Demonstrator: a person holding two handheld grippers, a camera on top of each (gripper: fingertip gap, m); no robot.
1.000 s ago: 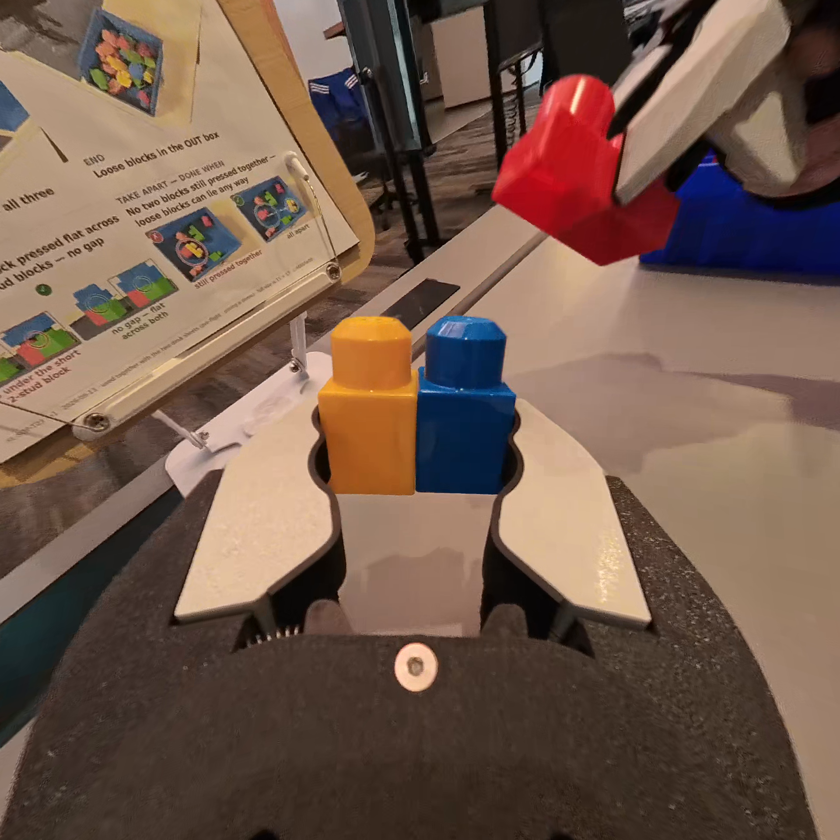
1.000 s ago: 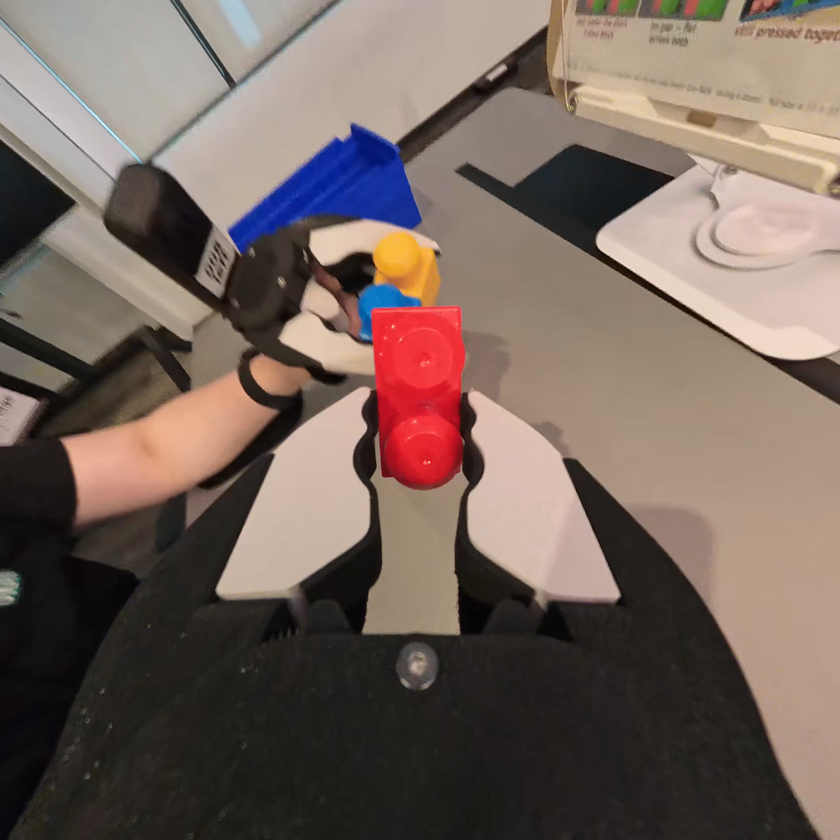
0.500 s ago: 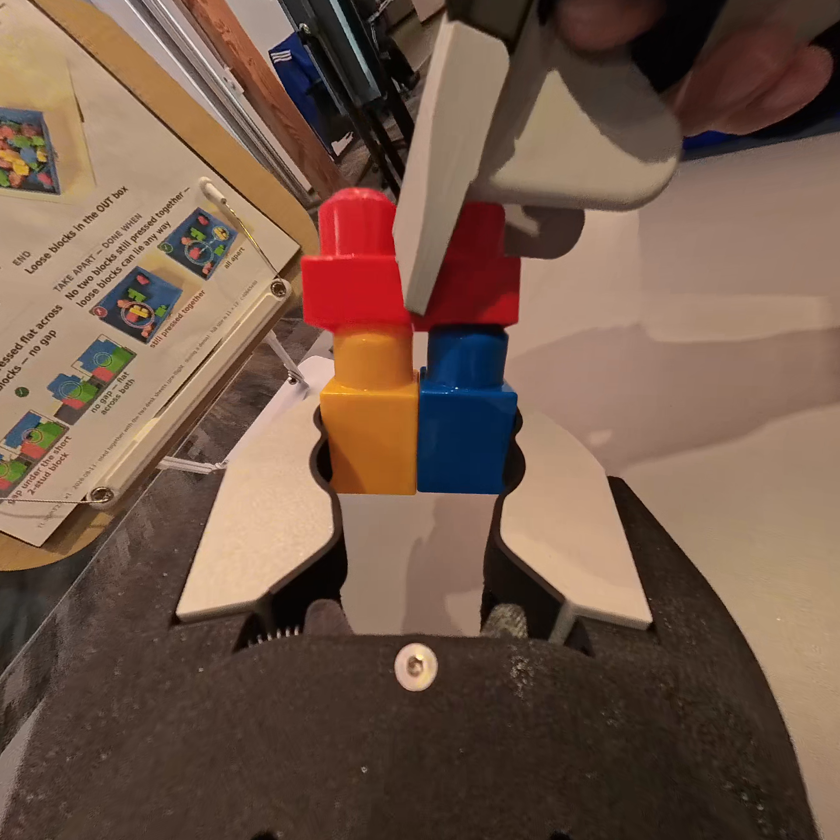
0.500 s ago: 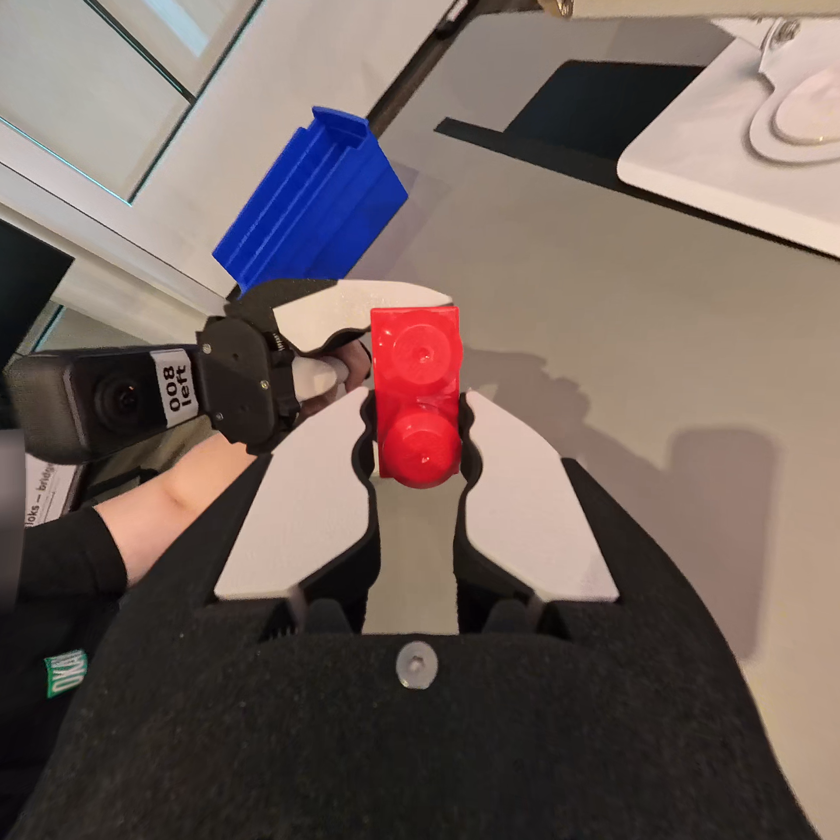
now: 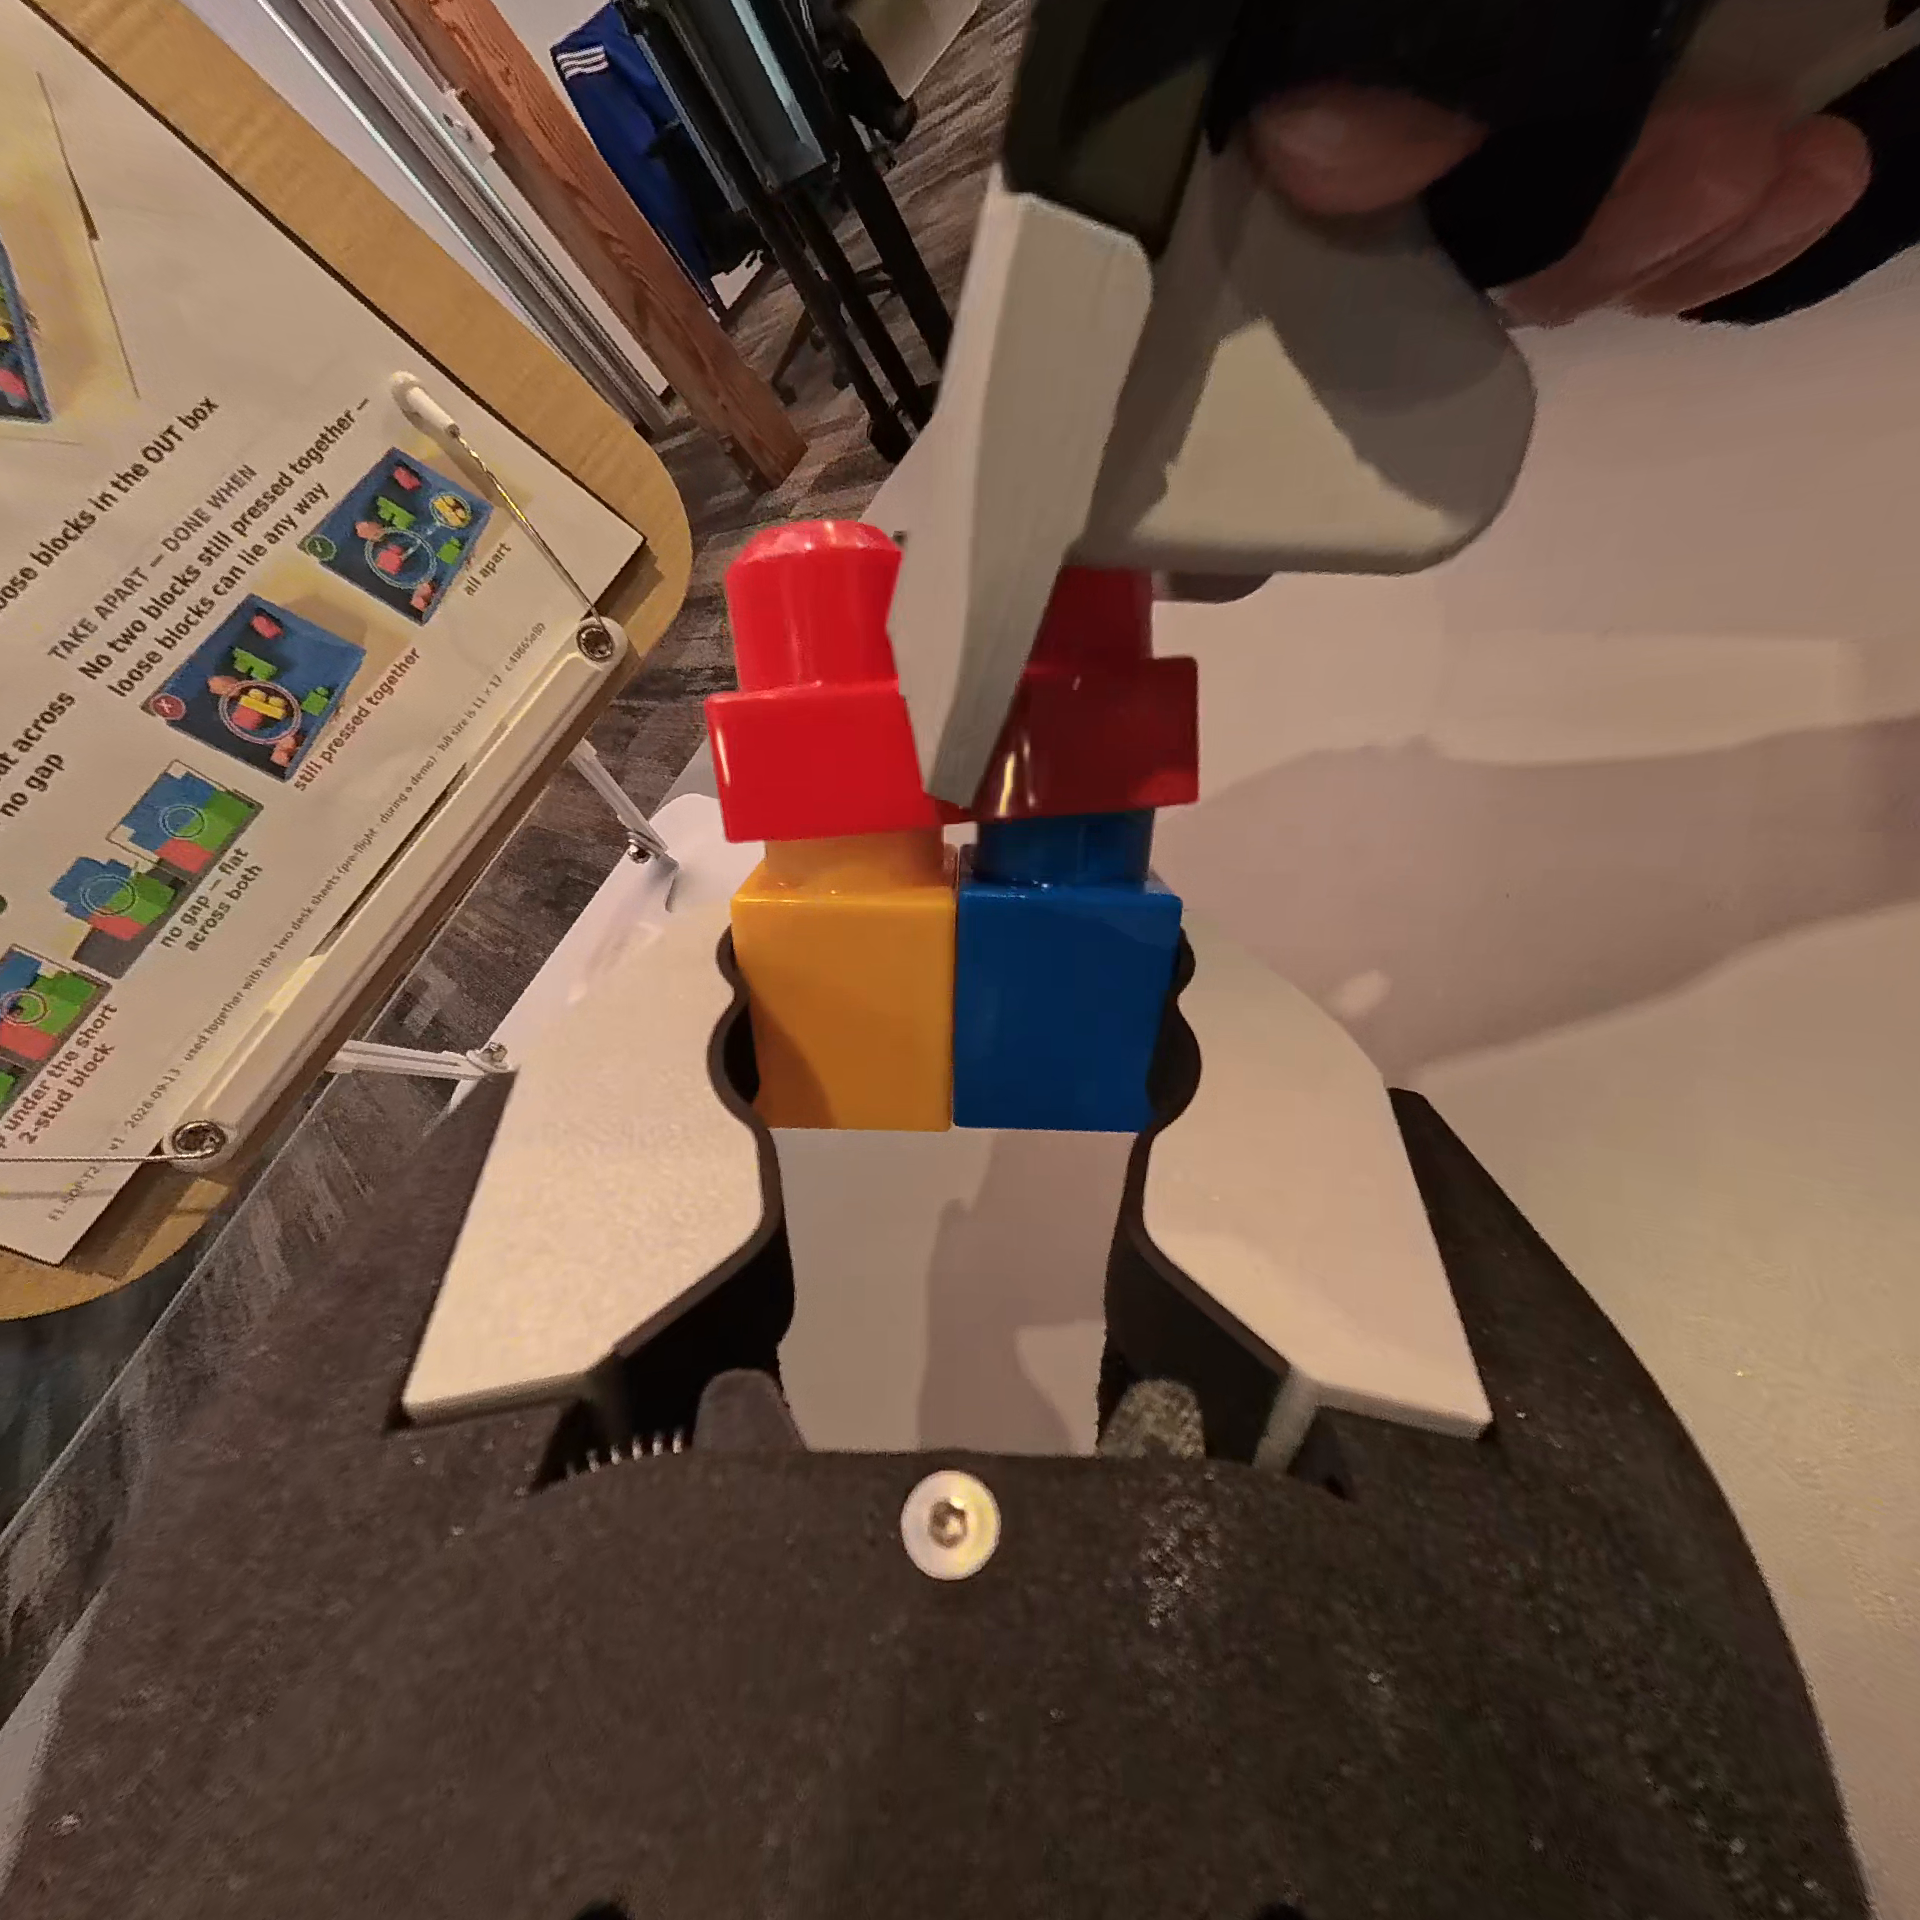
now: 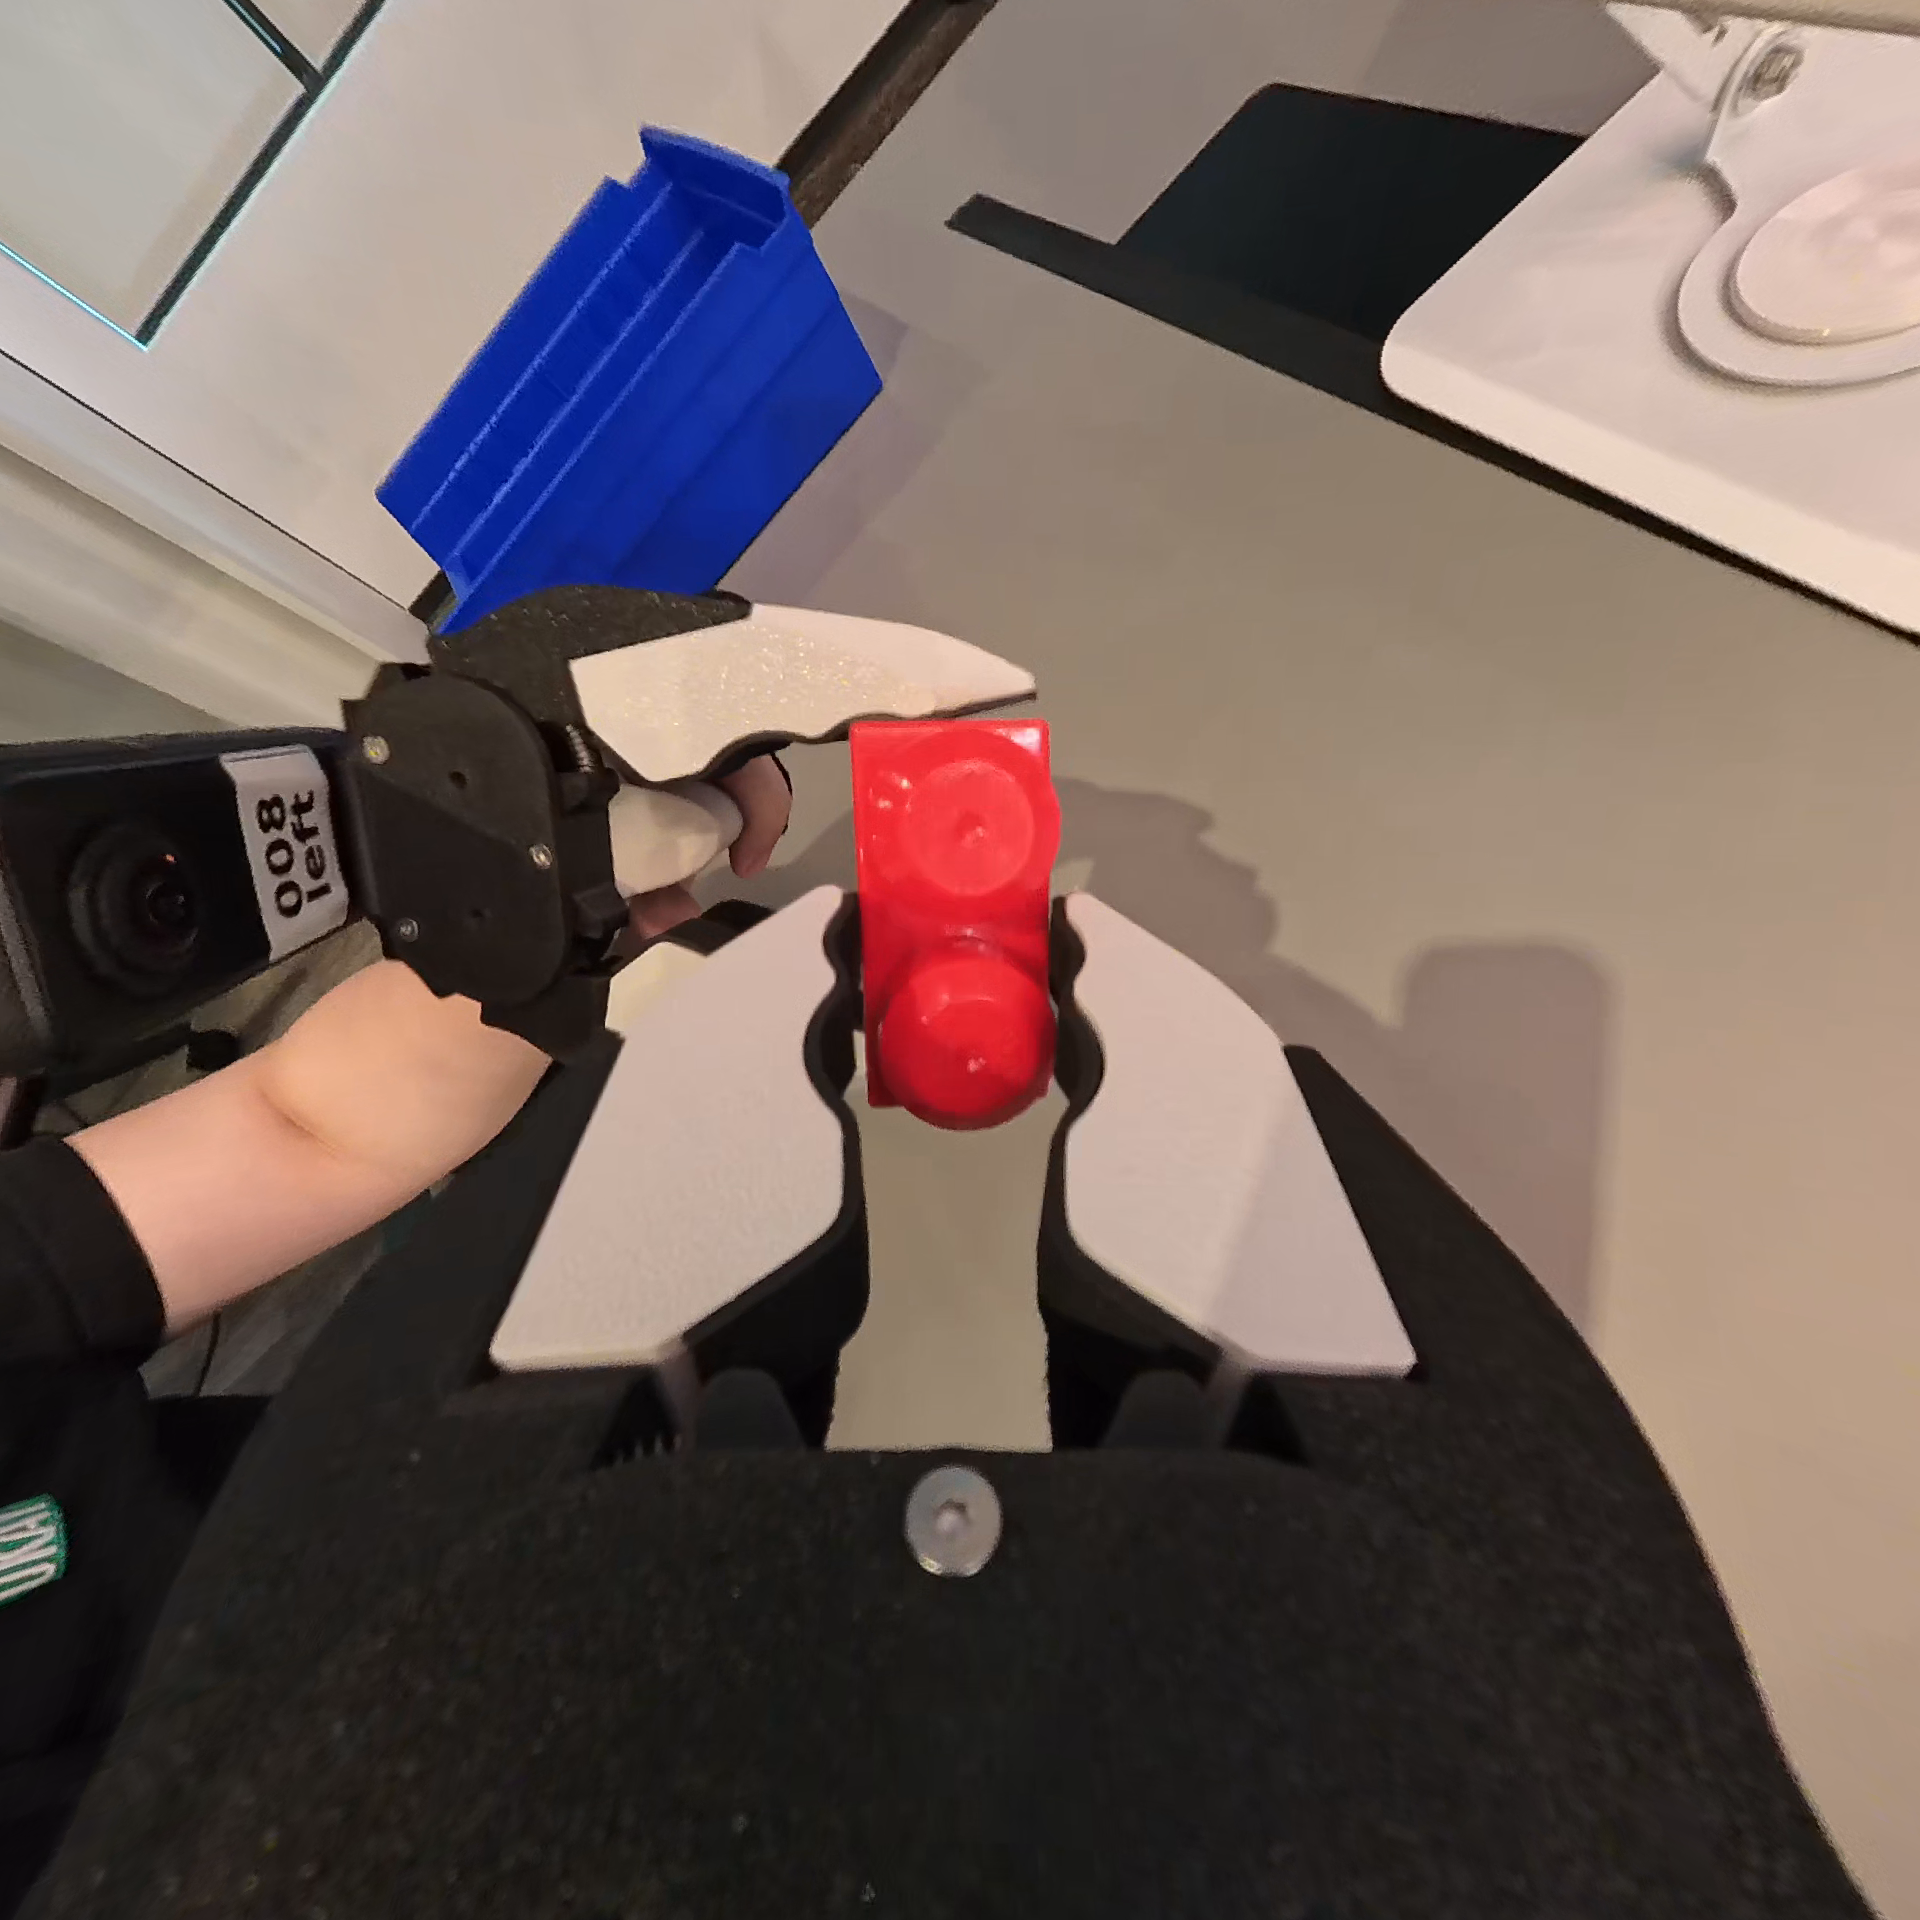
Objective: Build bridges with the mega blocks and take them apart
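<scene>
My left gripper point(image 5: 951, 997) is shut on a yellow block point(image 5: 847, 1013) and a blue block point(image 5: 1065, 1013), held side by side with studs up. A red two-stud block point(image 5: 816, 764) sits across both studs, slightly tilted, with a strip of each stud still showing below it. My right gripper point(image 6: 951, 935) is shut on the red block point(image 6: 951, 862) from above; one of its fingers point(image 5: 987, 561) crosses the block's middle in the left wrist view. In the right wrist view a finger point(image 6: 790, 675) of the left gripper shows; the yellow and blue blocks are hidden.
A blue bin point(image 6: 623, 384) lies on the grey table point(image 6: 1351, 727) beyond the grippers. An instruction board point(image 5: 260, 644) on a white stand point(image 6: 1662, 312) stands at the table's edge. A person's arm point(image 6: 312, 1122) holds the left gripper. My left and right fingertips are right by each other.
My right gripper brought the red block from the upper right down onto the yellow and blue studs. The left gripper kept its hold and tilted slightly.
</scene>
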